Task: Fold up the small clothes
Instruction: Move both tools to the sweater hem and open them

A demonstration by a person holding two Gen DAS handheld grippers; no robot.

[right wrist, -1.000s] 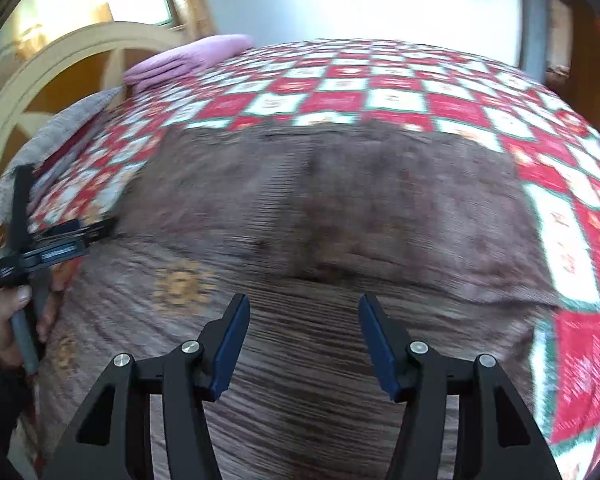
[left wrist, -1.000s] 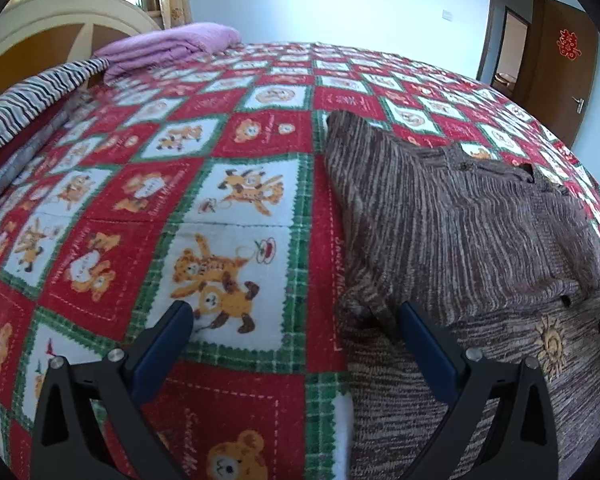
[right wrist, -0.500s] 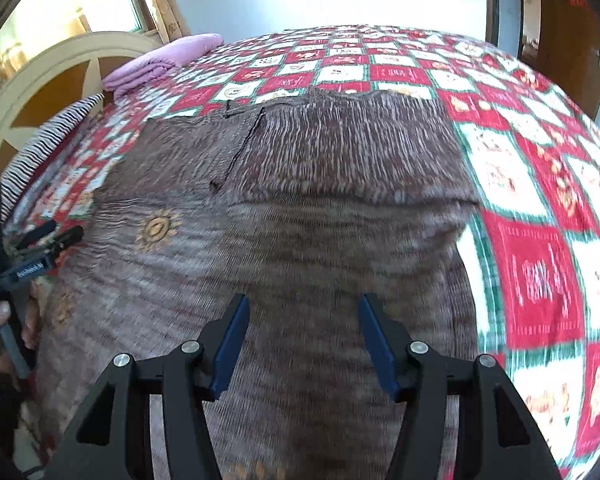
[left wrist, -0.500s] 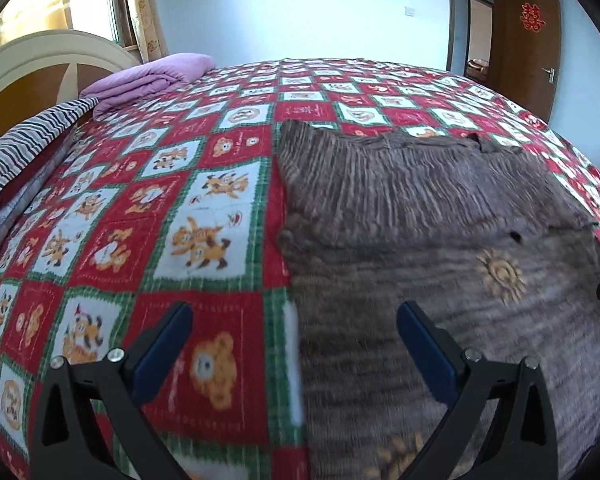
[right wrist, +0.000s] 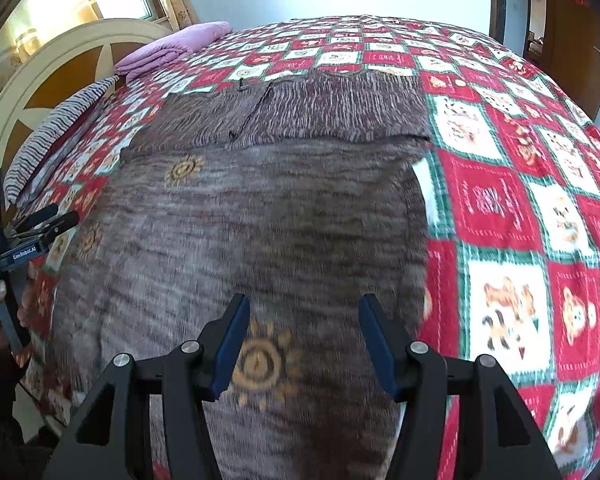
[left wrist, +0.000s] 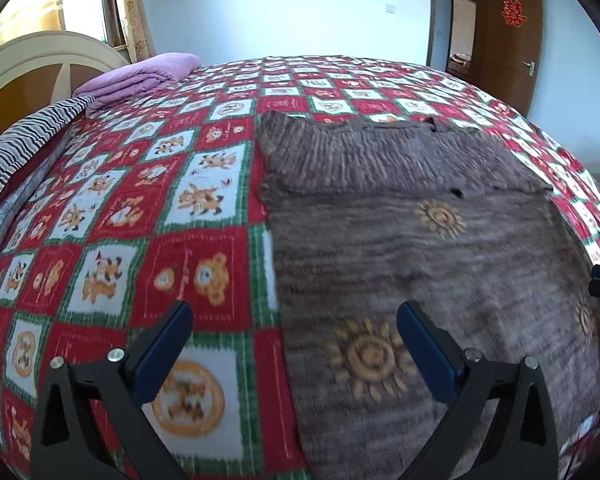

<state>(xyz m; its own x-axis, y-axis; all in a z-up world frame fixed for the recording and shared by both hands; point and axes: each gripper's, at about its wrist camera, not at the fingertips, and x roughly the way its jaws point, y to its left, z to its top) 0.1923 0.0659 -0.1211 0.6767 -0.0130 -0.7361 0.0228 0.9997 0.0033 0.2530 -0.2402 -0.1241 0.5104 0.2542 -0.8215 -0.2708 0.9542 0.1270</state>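
A brown knitted garment (left wrist: 420,248) with yellow sun motifs lies flat on the bed; it also fills the middle of the right wrist view (right wrist: 260,208). Its far part is folded over the rest, giving a ribbed band (left wrist: 372,156) across the top. My left gripper (left wrist: 294,314) is open and empty above the garment's near left edge. My right gripper (right wrist: 302,304) is open and empty above the garment's near right part. The left gripper also shows at the left edge of the right wrist view (right wrist: 40,220), held in a hand.
The bed carries a red, green and white bear-patterned blanket (left wrist: 160,208). A folded purple blanket (left wrist: 140,76) and a striped cloth (left wrist: 24,140) lie by the headboard (right wrist: 60,72). A brown door (left wrist: 508,32) stands at the far right.
Both grippers have drawn back toward the near edge of the bed, so more of the garment shows. The far part lies folded over. Both stay open.
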